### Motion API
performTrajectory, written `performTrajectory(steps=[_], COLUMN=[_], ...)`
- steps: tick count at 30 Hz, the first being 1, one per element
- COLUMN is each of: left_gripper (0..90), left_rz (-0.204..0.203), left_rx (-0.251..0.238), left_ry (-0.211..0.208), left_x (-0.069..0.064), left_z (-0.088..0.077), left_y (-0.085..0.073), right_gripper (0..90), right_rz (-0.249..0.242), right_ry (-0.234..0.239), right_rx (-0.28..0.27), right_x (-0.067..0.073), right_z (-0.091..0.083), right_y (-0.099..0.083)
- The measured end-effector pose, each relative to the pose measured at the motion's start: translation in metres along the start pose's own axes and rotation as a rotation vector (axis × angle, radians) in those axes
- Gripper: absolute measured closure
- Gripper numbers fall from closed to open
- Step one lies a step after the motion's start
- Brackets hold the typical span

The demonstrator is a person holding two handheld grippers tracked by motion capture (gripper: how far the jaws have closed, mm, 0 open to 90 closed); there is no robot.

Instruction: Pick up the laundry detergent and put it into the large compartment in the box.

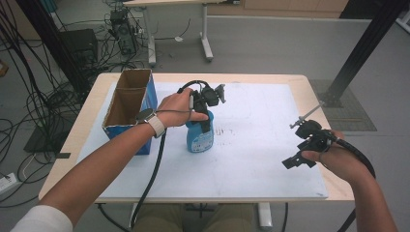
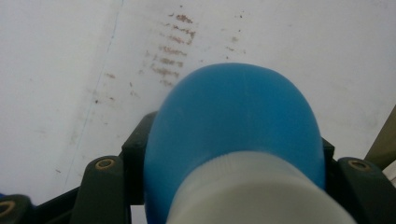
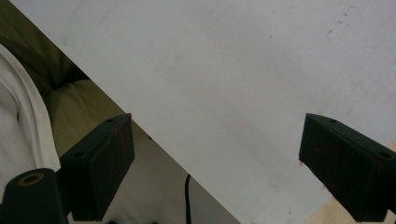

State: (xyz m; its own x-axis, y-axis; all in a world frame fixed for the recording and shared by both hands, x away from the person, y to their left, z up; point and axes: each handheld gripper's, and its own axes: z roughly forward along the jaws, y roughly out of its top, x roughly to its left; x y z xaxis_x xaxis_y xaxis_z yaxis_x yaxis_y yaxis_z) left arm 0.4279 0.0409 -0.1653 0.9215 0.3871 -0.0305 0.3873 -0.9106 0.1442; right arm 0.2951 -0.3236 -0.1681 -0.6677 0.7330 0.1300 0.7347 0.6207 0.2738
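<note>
Count of things at the table

One blue bottle (image 1: 199, 137) with one white cap stands on one white board (image 1: 261, 159); one open cardboard box (image 1: 129, 108), split into two compartments, sits on one wooden table (image 1: 309, 84). Two grippers are in hand, the left gripper (image 1: 207, 113) and the right gripper (image 1: 302, 157). One wristwatch (image 1: 145, 116) is worn.

Both handheld grippers are black: the left gripper (image 1: 209, 107) trails a thick black cable behind its jaws, with brass-ringed screw holes beside them. The right gripper (image 1: 300, 159) has flat, scuffed black pads. A white-strapped wristwatch (image 1: 151, 120) and white sleeve (image 1: 46, 220) sit behind the left gripper.
</note>
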Motion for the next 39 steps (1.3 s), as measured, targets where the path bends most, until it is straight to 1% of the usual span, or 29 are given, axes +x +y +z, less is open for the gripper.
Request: performTrajectory(steps=[4,9,14,16,23,32,39], left_gripper=[39.4,39.3,39.3,39.3,39.3,39.3,39.2], left_rz=[0.002,-0.010,-0.020,-0.020,-0.032,-0.072,-0.118], left_rx=[0.000,-0.005,-0.013,-0.008,-0.007,-0.009,-0.003], left_ry=[0.000,-0.002,-0.009,-0.009,0.005,0.018,0.034], left_x=[0.000,0.001,0.002,0.001,-0.003,-0.008,-0.012], left_z=[-0.001,-0.002,-0.008,-0.011,-0.020,-0.039,-0.054], left_y=[0.000,-0.001,-0.004,-0.003,-0.005,-0.008,-0.008], right_gripper=[10.5,10.5,10.5,10.5,10.5,10.5,10.5], right_rz=[0.001,-0.002,0.002,0.002,-0.003,-0.004,-0.013], right_ry=[-0.002,-0.003,-0.006,-0.008,-0.009,-0.012,-0.011], right_rx=[-0.004,-0.008,-0.010,-0.012,-0.016,-0.016,-0.017], right_x=[0.000,0.001,0.002,0.003,0.005,0.007,0.008], right_z=[-0.001,-0.003,-0.004,-0.005,-0.006,-0.007,-0.007], right_y=[-0.001,-0.002,-0.004,-0.004,-0.004,-0.005,-0.003])
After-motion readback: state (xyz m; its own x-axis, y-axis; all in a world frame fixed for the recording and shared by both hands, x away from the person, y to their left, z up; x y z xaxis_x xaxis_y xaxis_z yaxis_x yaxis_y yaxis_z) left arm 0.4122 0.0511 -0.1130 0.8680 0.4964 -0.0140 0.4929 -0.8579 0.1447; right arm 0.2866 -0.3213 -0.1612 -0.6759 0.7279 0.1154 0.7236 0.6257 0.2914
